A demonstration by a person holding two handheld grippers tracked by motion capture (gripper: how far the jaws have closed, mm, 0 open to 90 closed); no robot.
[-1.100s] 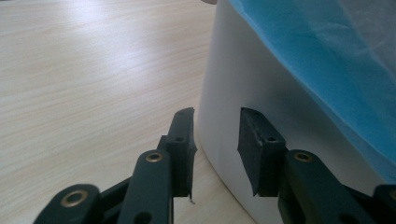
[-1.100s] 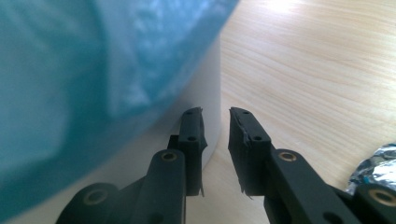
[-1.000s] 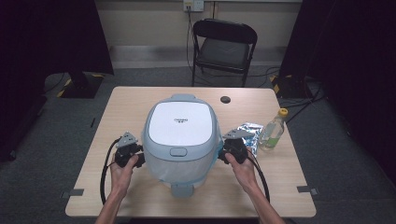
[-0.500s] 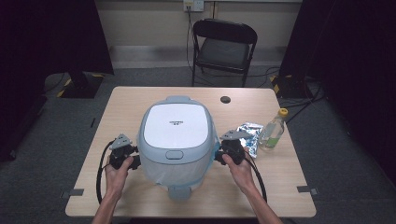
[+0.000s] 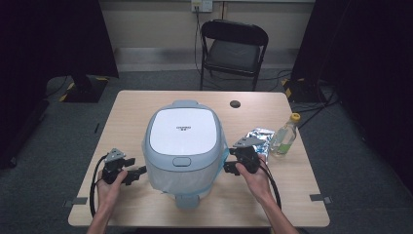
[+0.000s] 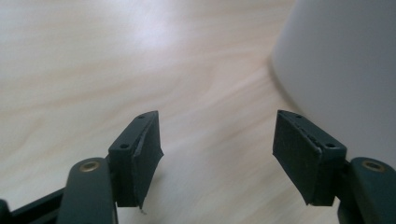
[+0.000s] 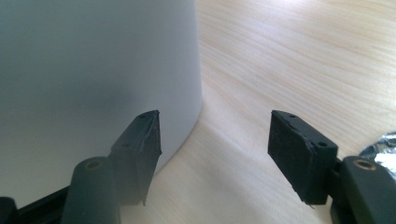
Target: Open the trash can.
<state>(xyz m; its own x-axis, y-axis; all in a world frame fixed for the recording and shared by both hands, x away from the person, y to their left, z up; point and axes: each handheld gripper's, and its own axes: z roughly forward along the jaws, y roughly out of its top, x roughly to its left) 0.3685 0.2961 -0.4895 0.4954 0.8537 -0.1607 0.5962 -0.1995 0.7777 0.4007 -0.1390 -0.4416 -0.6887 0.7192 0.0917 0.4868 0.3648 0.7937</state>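
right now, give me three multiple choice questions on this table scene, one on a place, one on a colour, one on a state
1. Where does the bottle stand?
A. right of the rice cooker, beside the foil bag
B. on the chair
C. on the rice cooker's lid

2. What colour is the bottle's cap?
A. red
B. yellow
C. black

3. How do the jaws of the left gripper stand?
A. shut on the bottle
C. shut on the foil bag
B. open, with nothing between them

Answers:
1 A: the high view shows it on the table to the right of the rice cooker, next to the foil bag.
2 B: the cap shows yellow in the high view.
3 B: its jaws have just been opening; the left gripper view shows bare table between them.
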